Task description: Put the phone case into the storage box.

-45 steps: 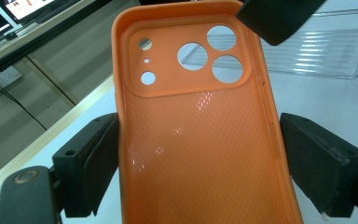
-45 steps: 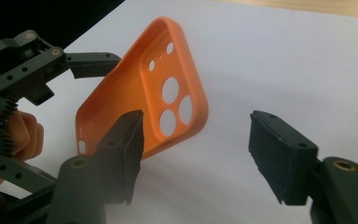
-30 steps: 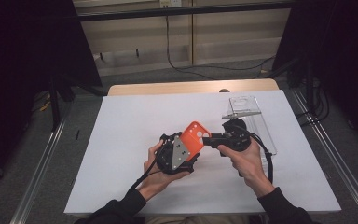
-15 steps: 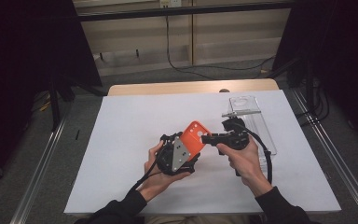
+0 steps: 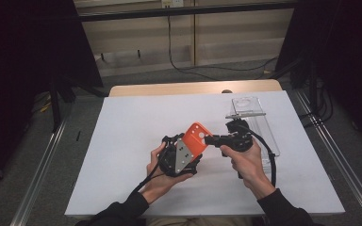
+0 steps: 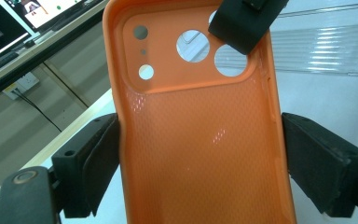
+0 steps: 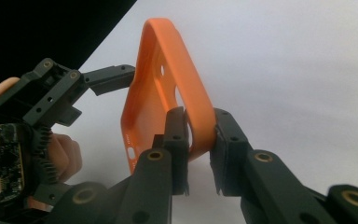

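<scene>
An orange phone case point(image 5: 195, 137) is held up off the white table, its hollow inner side facing the left gripper's camera point(image 6: 200, 140). My left gripper point(image 6: 200, 161) is shut on it across its width, one pad on each long side. My right gripper point(image 7: 199, 140) has just been closing and now pinches the case's rim point(image 7: 168, 70) at the camera-hole end. In the high view the right gripper point(image 5: 209, 140) comes in from the right and the left gripper point(image 5: 192, 149) from below left. One right fingertip point(image 6: 244, 23) covers part of the camera holes.
A clear plastic tray point(image 5: 257, 123) lies on the table just right of the right hand. The white table sheet point(image 5: 122, 141) stretches to the left and front. Cables trail from both grippers toward the person.
The right gripper's jaws have drawn together on the case's top rim. Both hands and the case stay where they were.
</scene>
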Available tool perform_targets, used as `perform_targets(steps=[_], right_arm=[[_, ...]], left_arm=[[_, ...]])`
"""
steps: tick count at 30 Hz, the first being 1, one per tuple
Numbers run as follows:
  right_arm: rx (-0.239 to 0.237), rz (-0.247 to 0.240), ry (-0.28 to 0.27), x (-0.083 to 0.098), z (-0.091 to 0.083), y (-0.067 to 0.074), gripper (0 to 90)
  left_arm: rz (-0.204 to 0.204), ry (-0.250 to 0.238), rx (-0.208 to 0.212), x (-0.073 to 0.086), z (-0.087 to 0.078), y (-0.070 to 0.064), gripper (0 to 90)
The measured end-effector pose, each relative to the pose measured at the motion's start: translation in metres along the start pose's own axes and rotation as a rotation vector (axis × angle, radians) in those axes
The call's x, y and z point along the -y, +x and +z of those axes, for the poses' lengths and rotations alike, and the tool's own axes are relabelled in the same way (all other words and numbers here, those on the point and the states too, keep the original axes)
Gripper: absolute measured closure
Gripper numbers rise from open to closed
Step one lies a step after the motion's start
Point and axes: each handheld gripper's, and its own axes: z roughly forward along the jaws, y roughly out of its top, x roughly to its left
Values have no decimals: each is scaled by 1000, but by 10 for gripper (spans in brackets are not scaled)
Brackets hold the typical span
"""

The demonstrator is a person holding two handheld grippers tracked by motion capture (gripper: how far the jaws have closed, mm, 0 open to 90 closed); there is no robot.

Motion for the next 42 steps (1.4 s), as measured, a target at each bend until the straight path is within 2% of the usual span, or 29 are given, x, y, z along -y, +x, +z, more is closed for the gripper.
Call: perform_targets(steps=[10, 12, 14, 23, 30, 34, 37, 42], right_arm=[[-24, -10, -36, -1, -3, 2, 803], [-26, -16, -42, -1, -3, 2, 803], [-26, -30, -45, -1, -3, 2, 807], [-21, -76, -68, -1, -5, 4, 807], [-13, -91, -88, -2, -7, 3, 807], [0, -95, -95, -3, -9, 1, 806], [23, -106, -99, -3, -10, 1, 807], [41, -117, -103, -3, -11, -2, 807]], left_arm=[[3, -17, -22, 1, 2, 1, 130], [-10, -16, -16, 1, 3, 2, 127], [-31, -17, 17, 2, 4, 4, 131], [-38, -32, 26, 3, 4, 6, 135], [-50, -39, 21, 5, 5, 9, 83], [-112, -29, 72, 7, 6, 15, 67], [-198, -44, 122, 11, 7, 23, 66], [-246, -38, 100, 15, 4, 34, 33]])
